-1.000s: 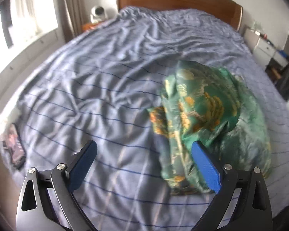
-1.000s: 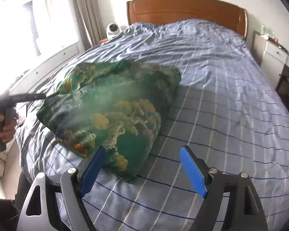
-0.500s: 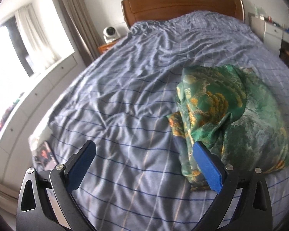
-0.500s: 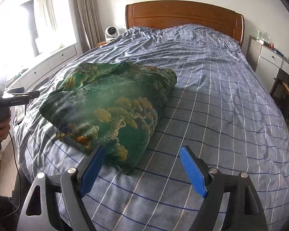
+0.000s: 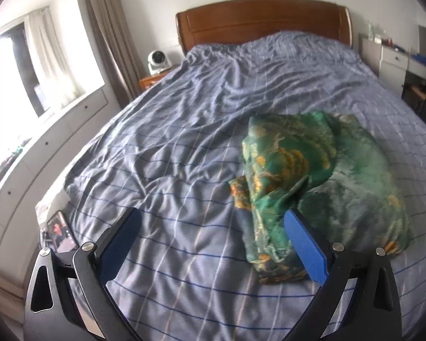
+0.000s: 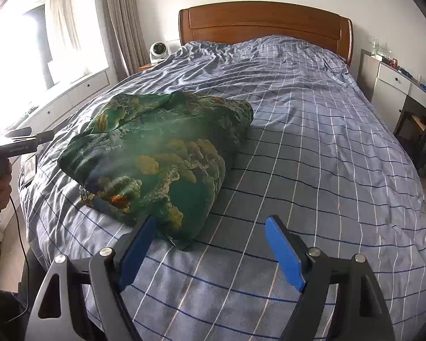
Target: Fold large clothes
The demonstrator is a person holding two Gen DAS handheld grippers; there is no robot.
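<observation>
It was a home bedroom: a bed [image 6: 312, 142] with a wooden headboard [image 6: 265, 21] at upper centre, curtains [image 6: 118, 22] upper left, drawers [image 6: 394, 81] at right.
</observation>
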